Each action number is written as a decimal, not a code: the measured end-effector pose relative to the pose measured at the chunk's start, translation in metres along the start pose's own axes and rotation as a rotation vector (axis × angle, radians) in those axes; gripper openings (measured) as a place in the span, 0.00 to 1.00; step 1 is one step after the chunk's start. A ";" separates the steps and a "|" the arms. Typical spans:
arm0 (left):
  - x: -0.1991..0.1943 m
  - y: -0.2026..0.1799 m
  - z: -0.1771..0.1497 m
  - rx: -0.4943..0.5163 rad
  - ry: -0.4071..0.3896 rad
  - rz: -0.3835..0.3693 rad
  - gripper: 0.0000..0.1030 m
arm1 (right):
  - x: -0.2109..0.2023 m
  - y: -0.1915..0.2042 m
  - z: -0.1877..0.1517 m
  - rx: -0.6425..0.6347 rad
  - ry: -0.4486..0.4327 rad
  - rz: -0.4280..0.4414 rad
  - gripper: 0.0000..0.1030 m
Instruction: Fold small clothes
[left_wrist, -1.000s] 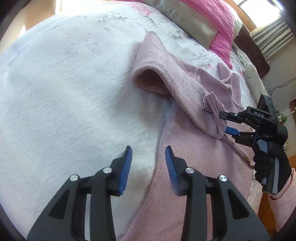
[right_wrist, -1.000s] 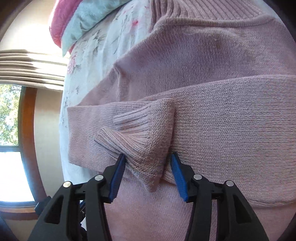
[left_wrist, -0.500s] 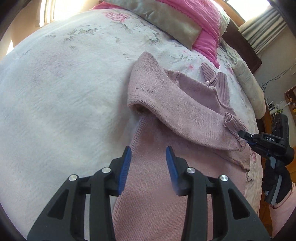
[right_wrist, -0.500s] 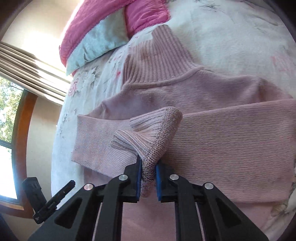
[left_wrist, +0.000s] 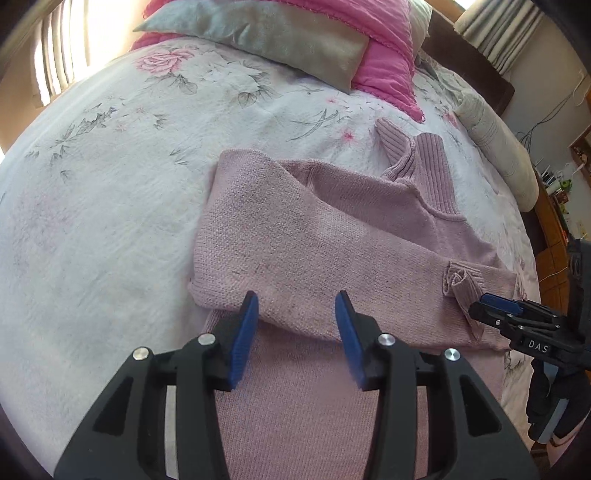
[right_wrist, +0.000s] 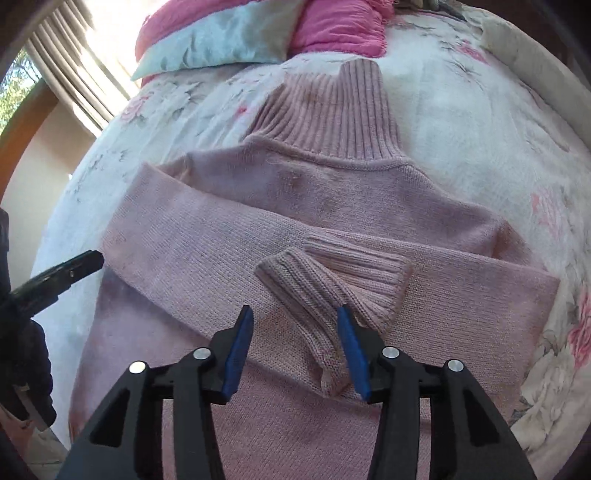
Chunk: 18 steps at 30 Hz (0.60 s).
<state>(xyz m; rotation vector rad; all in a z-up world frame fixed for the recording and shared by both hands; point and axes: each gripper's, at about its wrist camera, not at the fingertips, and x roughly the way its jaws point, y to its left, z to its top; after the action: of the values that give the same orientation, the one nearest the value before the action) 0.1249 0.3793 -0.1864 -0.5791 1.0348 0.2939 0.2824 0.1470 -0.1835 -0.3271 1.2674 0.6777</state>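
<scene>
Sweater (right_wrist: 332, 206) spread flat on bed (left_wrist: 110, 221) below pillows (left_wrist: 258, 37), sleeve folded across chest, soft, light, floppy knit (likely to slump), best pinched at ribbed cuff (right_wrist: 314, 295) or hem; left tongs (left_wrist: 293, 332) and right tongs (right_wrist: 293, 343) both agape, empty.

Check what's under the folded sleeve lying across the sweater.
The folded sleeve lies across the sweater's chest, its ribbed cuff bunched on top. Sweater body shows above and below it. The strip directly beneath is covered; the other sleeve isn't visible.
</scene>
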 end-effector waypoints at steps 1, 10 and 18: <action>0.008 -0.001 0.002 -0.001 0.018 0.003 0.42 | 0.010 0.007 0.005 -0.012 0.014 -0.030 0.49; 0.048 0.009 -0.004 0.005 0.095 0.054 0.42 | 0.003 -0.028 -0.004 0.075 -0.041 -0.075 0.09; 0.045 0.006 -0.005 0.013 0.098 0.068 0.42 | -0.039 -0.123 -0.066 0.466 -0.093 0.053 0.36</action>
<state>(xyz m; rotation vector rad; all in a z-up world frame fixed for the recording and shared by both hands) 0.1404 0.3797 -0.2290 -0.5509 1.1518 0.3211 0.3043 0.0038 -0.1824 0.1197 1.3062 0.4185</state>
